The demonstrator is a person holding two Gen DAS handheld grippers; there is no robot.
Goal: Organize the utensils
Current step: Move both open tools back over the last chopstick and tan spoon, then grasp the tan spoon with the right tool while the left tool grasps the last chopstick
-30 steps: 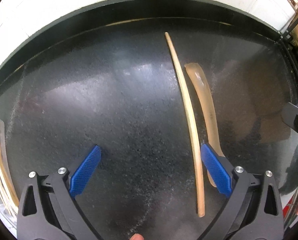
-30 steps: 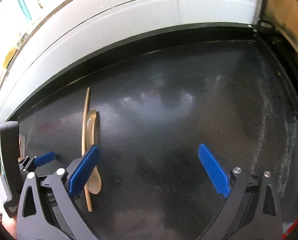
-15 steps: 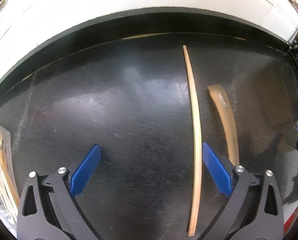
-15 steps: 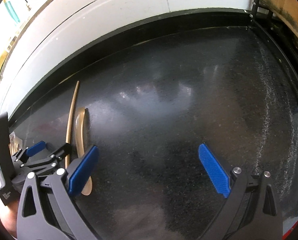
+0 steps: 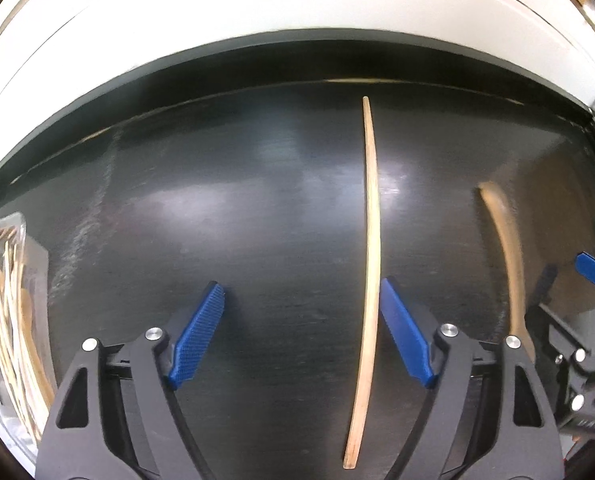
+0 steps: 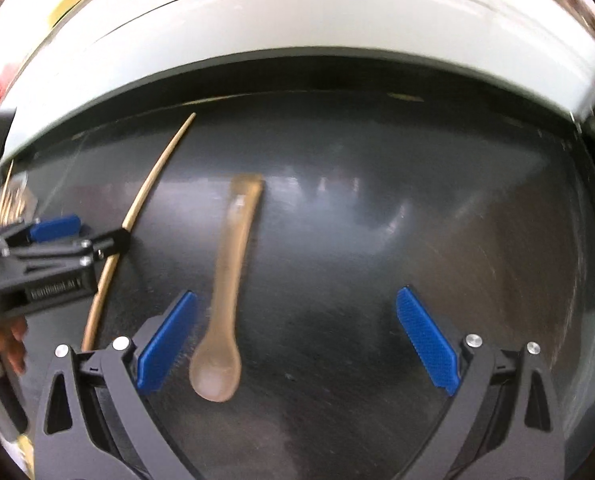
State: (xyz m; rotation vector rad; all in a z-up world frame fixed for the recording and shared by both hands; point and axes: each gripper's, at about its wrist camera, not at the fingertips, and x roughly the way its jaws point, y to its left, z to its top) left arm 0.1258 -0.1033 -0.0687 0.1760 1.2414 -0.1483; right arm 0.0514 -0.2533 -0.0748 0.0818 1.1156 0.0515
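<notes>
Closing left tool [image 5: 301,332] brackets chopstick [image 5: 371,240], pads apart from it.

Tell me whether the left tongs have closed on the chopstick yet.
Not yet: the left tongs are open but have just been closing. The thin pale wooden chopstick lies flat on the black countertop between the blue pads, neither pressing it.

Left gripper [image 5: 301,332] frame: was black plastic with triangular cutouts
Finger pads [image 5: 195,340]: were blue, cross-hatched
Screws: were round and silver
Right gripper [image 6: 295,338]: looked identical
Marking: white lettering, too blurred to read
</notes>
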